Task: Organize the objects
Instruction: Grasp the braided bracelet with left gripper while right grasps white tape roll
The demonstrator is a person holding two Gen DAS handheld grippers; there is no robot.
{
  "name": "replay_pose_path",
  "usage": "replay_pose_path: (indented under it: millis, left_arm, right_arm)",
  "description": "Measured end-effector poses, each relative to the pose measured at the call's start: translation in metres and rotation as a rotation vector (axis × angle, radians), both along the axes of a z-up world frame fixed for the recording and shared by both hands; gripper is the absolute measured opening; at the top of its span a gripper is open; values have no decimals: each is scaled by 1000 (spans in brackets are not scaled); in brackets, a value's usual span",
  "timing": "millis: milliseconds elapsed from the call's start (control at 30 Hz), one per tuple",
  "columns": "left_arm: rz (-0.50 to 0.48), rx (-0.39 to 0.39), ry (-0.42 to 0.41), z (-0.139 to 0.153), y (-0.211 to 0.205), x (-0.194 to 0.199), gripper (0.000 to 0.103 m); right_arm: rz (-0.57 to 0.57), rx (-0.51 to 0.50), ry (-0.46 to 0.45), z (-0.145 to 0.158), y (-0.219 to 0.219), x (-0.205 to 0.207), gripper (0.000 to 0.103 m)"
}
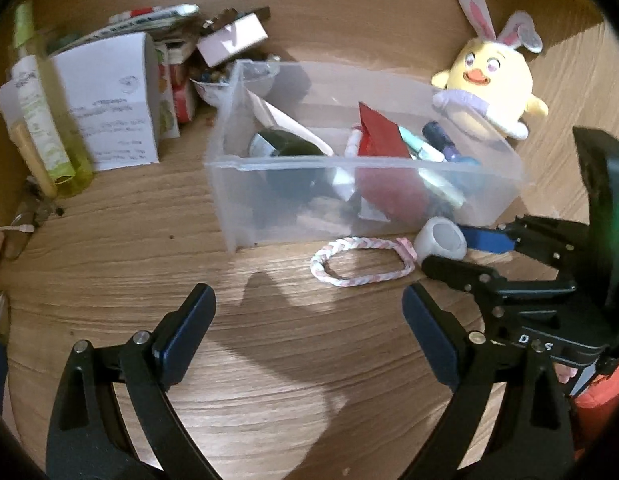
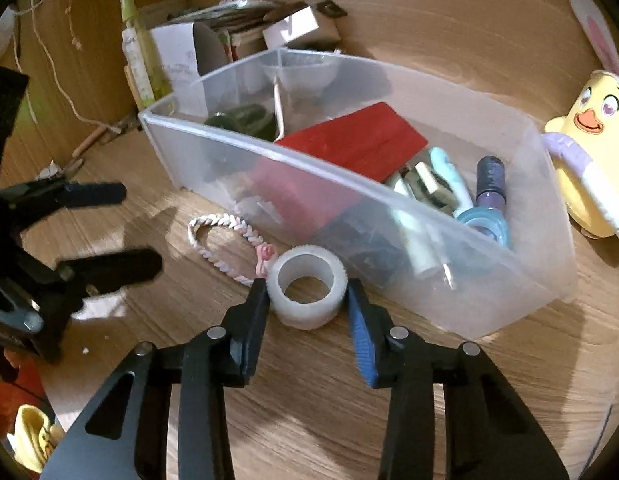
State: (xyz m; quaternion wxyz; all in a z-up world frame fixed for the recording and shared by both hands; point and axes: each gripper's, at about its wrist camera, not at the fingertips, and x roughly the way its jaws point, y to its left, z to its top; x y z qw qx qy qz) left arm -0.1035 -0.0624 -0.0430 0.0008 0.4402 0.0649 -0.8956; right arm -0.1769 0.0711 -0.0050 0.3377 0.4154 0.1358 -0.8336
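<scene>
A clear plastic bin (image 1: 389, 168) (image 2: 213, 136) on the wooden table holds a red box (image 2: 357, 140), pens, a purple bottle (image 2: 491, 180) and a blue tape roll. A white tape roll (image 2: 307, 286) (image 1: 441, 238) lies in front of the bin. My right gripper (image 2: 307, 292) (image 1: 461, 250) has a finger on each side of this roll, touching or nearly touching it. A pink-white braided band (image 1: 361, 262) (image 2: 225, 240) lies beside the roll. My left gripper (image 1: 309, 320) (image 2: 121, 232) is open and empty, just in front of the band.
A yellow chick plush with bunny ears (image 1: 493, 80) (image 2: 589, 160) sits right of the bin. Boxes, a white paper box (image 1: 109, 100) and green bottles (image 1: 49, 120) crowd the back left. Small tools and string lie at the far left edge.
</scene>
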Motion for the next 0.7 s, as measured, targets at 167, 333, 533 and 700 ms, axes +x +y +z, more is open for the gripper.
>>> replay_pose_path:
  millis: [167,333,533,700]
  left_arm:
    - [-22,28,-55,-11,9,-17,96]
    - [-30,37,-85,-17,22,-34,96]
    - [-16,-15,-93,-18,41,-47,97]
    - [51,-72,-75,-22,52,-53,96]
  right_arm:
    - [-15,-20,44,10,15,7,35]
    - [-56,-36,83,21,45,12,35]
    - [-89,-63,98,28,72,10,35]
    - [-93,-85,97,27,80,10,35]
